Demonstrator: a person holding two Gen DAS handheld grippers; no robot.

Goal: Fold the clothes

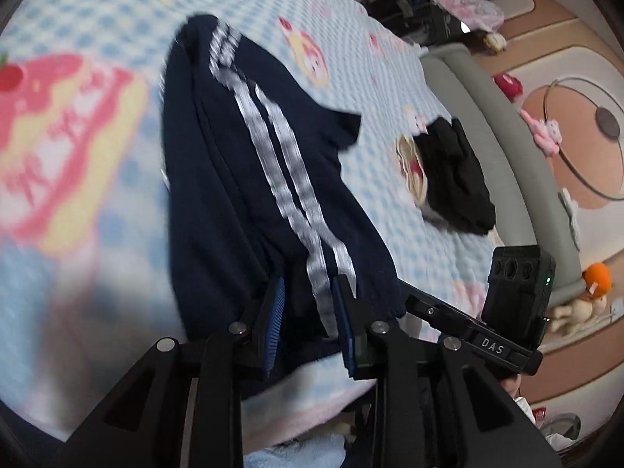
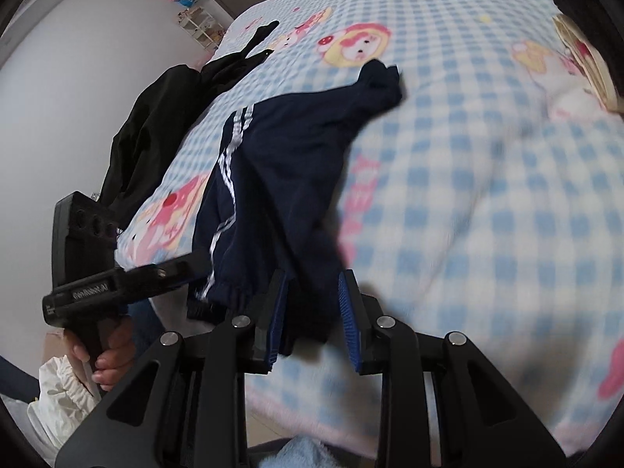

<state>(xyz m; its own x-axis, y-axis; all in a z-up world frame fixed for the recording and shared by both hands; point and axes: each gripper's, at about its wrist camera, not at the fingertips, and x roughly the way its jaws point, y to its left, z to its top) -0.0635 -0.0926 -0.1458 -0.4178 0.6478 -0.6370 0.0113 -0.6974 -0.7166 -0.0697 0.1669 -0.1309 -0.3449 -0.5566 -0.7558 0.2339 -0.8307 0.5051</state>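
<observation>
1. The navy trousers [image 1: 218, 179] are a soft, matt knit cloth; the two side stripes [image 1: 280, 163] look slightly shiny, like satin tape.
2. The bed cover [image 2: 487, 195] is a fuzzy, fleecy blanket, matt, printed in blue checks and cartoon figures.
3. The left gripper [image 1: 308, 323] is matt black plastic with ribbed blue pads [image 1: 277, 312] and polished metal pins [image 1: 238, 327].
4. The right gripper [image 2: 314, 312] has the same finish: dull black plastic, grooved blue pads [image 2: 347, 316], bright metal pins [image 2: 384, 321].
5. The black garment [image 1: 456, 179] near the bed's edge is matt cloth.
6. The round table top [image 1: 585, 136] on the floor looks like clear, glossy glass.
</observation>
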